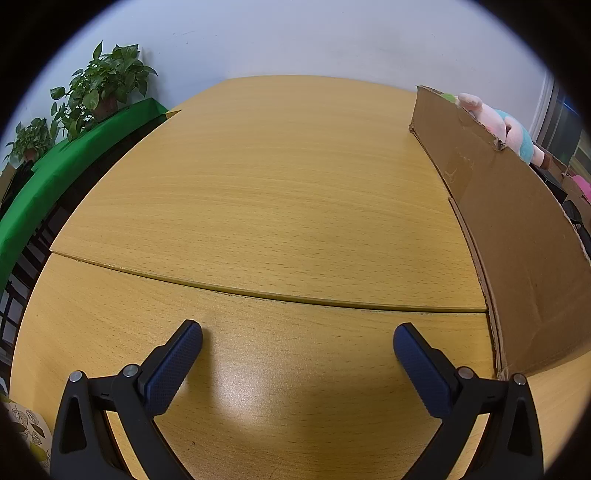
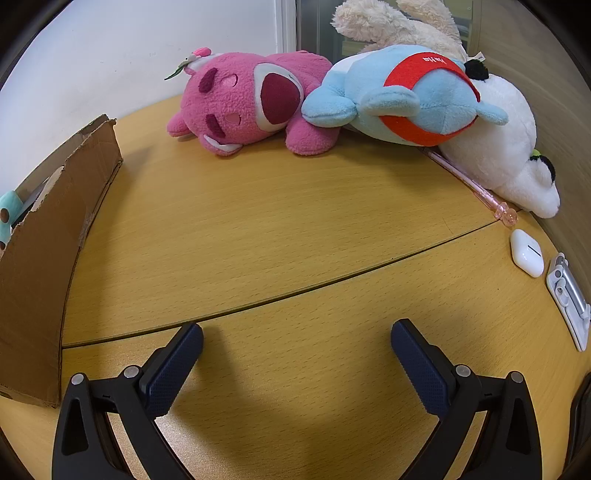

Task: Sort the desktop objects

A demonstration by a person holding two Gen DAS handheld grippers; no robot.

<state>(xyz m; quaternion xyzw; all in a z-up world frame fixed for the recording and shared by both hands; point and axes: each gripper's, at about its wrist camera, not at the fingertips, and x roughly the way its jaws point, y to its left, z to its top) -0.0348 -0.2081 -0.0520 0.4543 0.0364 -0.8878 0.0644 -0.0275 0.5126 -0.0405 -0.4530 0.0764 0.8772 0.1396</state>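
My left gripper (image 1: 297, 334) is open and empty over bare wooden table (image 1: 258, 184). A cardboard box (image 1: 517, 229) stands to its right, with a pink and blue plush (image 1: 506, 129) showing over its wall. My right gripper (image 2: 297, 332) is open and empty above the table. Ahead of it lie a pink plush bear (image 2: 247, 103), a light blue plush with a red band (image 2: 406, 96), a white plush (image 2: 506, 155) and a cream plush (image 2: 399, 22) behind. A pink pen (image 2: 476, 188), a white earbud case (image 2: 527, 253) and a white clip-like object (image 2: 569, 299) lie at the right. The box (image 2: 48, 236) stands at the left.
Potted plants (image 1: 103, 85) stand on a green-covered surface (image 1: 55, 173) beyond the table's left edge. A seam (image 1: 258, 291) runs across the tabletop. A white wall stands behind the table. A patterned object (image 1: 29, 432) shows at the lower left.
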